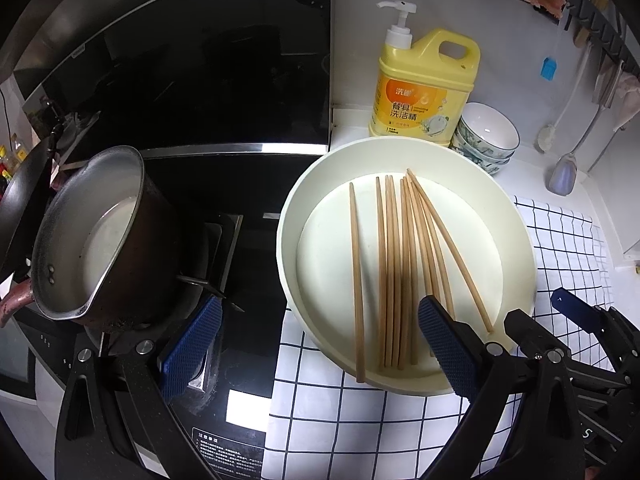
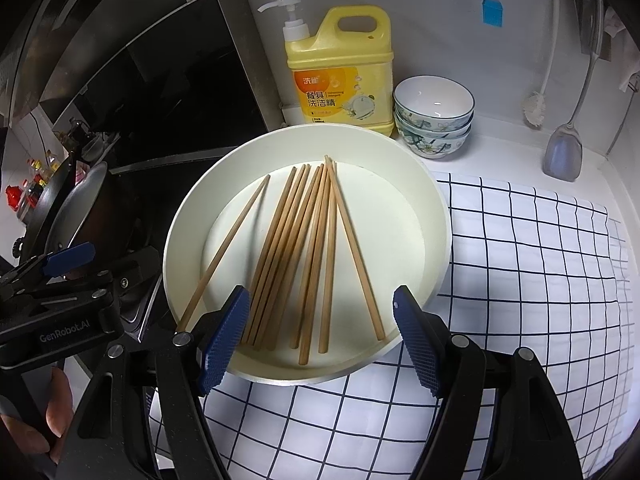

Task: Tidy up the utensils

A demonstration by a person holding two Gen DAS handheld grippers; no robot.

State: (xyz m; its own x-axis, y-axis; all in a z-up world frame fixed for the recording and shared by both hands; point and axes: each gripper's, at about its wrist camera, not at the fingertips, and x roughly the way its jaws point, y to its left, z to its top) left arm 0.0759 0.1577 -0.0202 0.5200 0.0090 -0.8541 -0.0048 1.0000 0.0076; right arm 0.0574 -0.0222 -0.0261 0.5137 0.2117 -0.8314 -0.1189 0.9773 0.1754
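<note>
Several wooden chopsticks (image 1: 394,272) lie fanned out in a cream round tray (image 1: 320,184) on a checked cloth; they also show in the right wrist view (image 2: 304,252), in the same tray (image 2: 432,208). My left gripper (image 1: 316,320) is open and empty, over the tray's near left edge, its left pad above the stove. My right gripper (image 2: 320,320) is open and empty, just above the chopsticks' near ends, jaws on either side of the bundle. The right gripper also shows at the left wrist view's lower right (image 1: 568,312).
A metal pot (image 1: 96,232) sits on the black stove at left. A yellow detergent bottle (image 2: 344,72) and stacked bowls (image 2: 434,116) stand behind the tray. Brushes and a spatula (image 2: 564,152) hang on the right wall. The checked cloth (image 2: 520,264) covers the counter.
</note>
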